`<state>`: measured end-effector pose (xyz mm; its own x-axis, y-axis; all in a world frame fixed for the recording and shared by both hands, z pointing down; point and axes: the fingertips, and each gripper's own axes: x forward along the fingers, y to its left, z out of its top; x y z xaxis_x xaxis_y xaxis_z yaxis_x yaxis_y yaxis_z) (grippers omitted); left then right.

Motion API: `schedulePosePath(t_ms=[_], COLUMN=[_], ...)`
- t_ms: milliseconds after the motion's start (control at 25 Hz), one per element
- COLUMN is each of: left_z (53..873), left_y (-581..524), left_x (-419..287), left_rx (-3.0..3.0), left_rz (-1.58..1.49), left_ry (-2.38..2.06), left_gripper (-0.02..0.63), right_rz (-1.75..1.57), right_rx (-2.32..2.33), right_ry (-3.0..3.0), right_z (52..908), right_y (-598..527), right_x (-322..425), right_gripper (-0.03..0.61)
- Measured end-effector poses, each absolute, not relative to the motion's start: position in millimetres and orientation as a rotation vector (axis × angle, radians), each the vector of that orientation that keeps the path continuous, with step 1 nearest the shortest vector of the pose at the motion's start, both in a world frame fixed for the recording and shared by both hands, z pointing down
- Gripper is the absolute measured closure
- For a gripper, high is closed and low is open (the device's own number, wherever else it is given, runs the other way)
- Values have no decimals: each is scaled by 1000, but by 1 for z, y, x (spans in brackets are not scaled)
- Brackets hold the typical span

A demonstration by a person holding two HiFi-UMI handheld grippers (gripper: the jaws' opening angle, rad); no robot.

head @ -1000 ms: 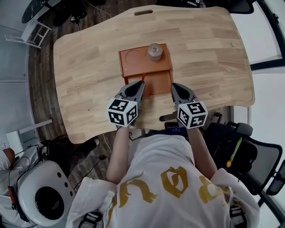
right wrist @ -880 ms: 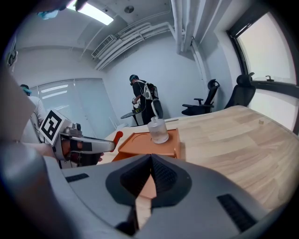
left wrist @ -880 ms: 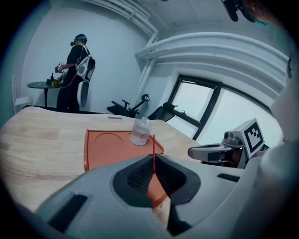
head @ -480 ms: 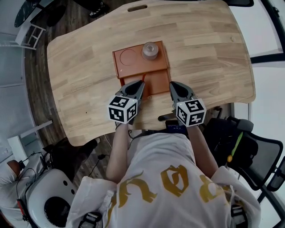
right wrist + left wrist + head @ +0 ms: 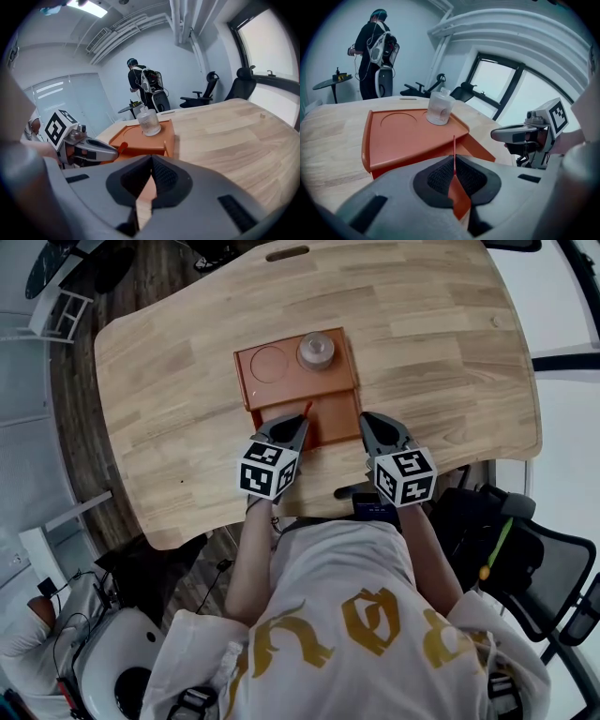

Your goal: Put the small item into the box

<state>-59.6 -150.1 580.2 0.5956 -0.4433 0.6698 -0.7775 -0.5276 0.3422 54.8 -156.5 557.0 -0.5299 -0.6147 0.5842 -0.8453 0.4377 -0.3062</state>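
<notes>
Head view showed the thin orange pull tab [image 5: 307, 410] of the flat orange plastic box [image 5: 281, 390] newly raised, left gripper [image 5: 292, 420] fingers clamped on it, so opening seemed begun; right gripper [image 5: 373, 420] fingers were together, empty; small clear lidded jar [image 5: 316, 350] stood atop the box.

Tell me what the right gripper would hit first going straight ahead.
Most likely the orange box, at its near right wall; the right gripper points there with jaws shut, though height is unclear.
</notes>
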Motion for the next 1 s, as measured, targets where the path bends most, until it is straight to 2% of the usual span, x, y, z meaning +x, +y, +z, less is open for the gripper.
schedulePosePath(t_ms=[1000], left_z=[633], left_y=[-149], left_x=[-54], left_rx=[2100], left_rz=[953], left_ry=[-855], left_gripper=[595], right_rz=[773], right_rx=[1110], right_ry=[-2291], right_z=[574], right_y=[-164], right_x=[34], right_gripper=[567])
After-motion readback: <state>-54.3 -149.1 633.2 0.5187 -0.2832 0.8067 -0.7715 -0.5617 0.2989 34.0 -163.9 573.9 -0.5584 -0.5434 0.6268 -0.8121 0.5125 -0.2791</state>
